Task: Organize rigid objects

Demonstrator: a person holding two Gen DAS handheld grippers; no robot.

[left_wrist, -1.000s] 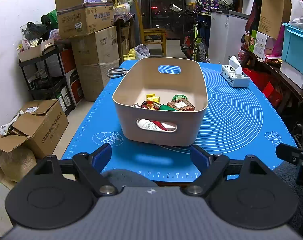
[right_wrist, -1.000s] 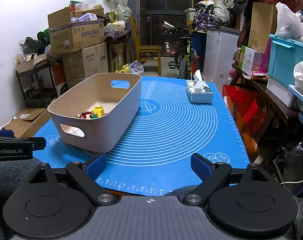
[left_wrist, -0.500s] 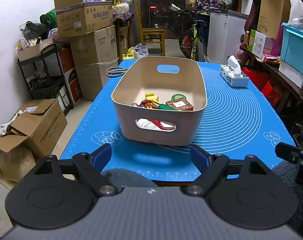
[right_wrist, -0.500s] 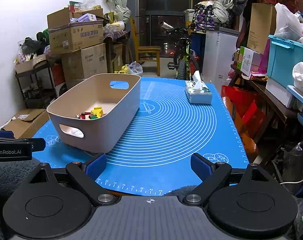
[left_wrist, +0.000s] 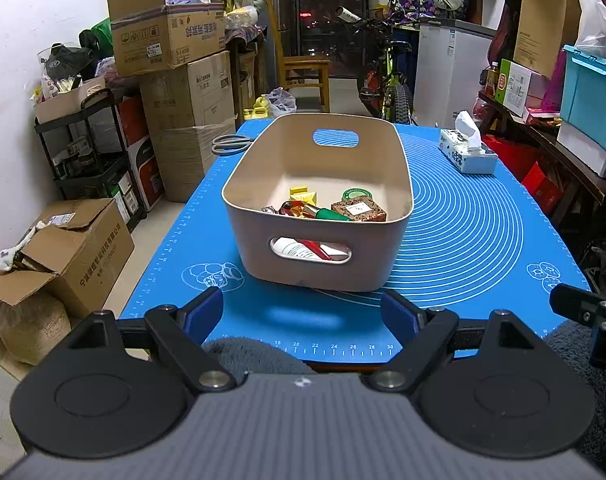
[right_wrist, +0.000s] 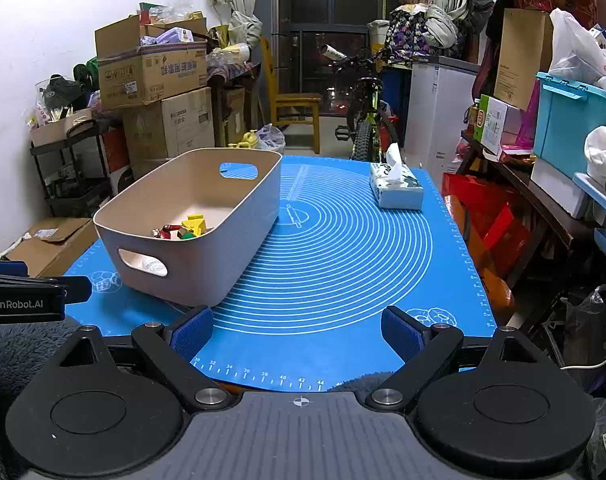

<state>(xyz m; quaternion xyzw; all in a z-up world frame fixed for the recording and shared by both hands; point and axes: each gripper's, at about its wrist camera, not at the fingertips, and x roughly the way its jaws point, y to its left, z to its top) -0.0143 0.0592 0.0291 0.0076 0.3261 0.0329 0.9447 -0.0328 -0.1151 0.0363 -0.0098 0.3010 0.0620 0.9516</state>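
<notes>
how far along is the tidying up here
Mostly done, it seems: small items sit inside the beige bin. Nothing is in hand; the left gripper and right gripper are open and empty. Possibly left: the scissors lying on the mat beside the bin.

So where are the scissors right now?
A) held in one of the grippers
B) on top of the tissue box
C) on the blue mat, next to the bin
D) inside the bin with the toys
C: in the left wrist view the scissors lie flat on the blue mat, just outside the far left corner of the bin, and both grippers are open and hold nothing.
</notes>
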